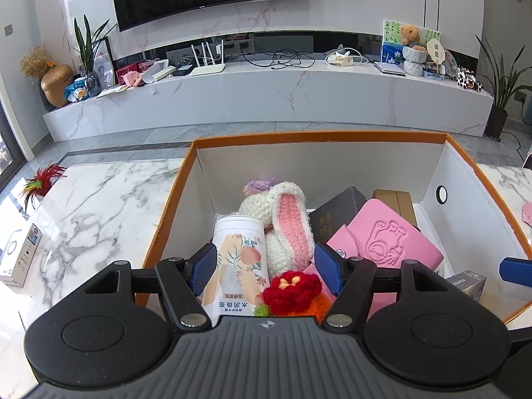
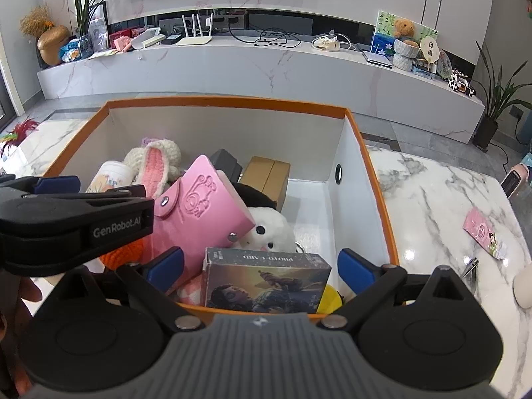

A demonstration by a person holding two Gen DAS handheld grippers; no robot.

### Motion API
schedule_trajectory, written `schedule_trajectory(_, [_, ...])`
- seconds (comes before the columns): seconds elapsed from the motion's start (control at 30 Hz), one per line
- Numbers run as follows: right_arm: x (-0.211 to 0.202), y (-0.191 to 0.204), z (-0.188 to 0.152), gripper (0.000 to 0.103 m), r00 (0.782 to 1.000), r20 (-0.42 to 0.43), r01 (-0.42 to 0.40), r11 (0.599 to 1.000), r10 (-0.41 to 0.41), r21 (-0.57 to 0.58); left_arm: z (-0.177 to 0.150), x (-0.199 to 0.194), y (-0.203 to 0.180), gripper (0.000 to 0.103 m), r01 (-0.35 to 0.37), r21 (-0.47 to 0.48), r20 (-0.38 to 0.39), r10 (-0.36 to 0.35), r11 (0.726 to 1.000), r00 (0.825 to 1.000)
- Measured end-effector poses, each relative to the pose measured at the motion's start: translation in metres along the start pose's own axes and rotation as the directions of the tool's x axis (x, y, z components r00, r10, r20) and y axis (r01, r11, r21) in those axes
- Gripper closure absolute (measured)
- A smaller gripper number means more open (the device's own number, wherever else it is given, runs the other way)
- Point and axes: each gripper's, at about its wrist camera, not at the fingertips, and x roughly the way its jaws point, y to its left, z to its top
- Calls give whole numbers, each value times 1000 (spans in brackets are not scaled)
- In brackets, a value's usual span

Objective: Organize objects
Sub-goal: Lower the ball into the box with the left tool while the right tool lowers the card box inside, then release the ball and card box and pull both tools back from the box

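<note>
An orange-rimmed white box (image 1: pixel 319 136) (image 2: pixel 226 101) holds several items. My left gripper (image 1: pixel 266 269) is open over its near left part. A white peach-print canister (image 1: pixel 237 259) and a red crocheted flower (image 1: pixel 292 287) lie between its pads, and only the left pad is against the canister. Behind them lie a crocheted bunny (image 1: pixel 289 219) and a pink card holder (image 1: pixel 382 242) (image 2: pixel 199 199). My right gripper (image 2: pixel 261 267) is open, with a photo card box (image 2: pixel 266 282) lying between its pads and a gap on each side. A white plush (image 2: pixel 269 229) lies behind that box.
A dark box (image 1: pixel 335 212) and a brown carton (image 2: pixel 267 173) stand at the back of the box. On the marble table (image 2: pixel 432 193) lie a pink packet (image 2: pixel 485 232) and nail clippers (image 2: pixel 468 266) to the right, and a white carton (image 1: pixel 20 256) and a feather toy (image 1: pixel 43 179) to the left.
</note>
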Motion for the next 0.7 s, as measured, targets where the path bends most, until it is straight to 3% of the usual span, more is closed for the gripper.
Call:
schedule_trajectory(0.47, [-20,4,-5,3,1000,20,9,999,-10,31,-2,-34,20,27,53,-69,-33,-55,996,998])
schedule_trajectory(0.7, [-43,16,-10,2,999,27,24,1000,-24,-8,-17,-62,35,27,40,-115,-37,-45,993,998])
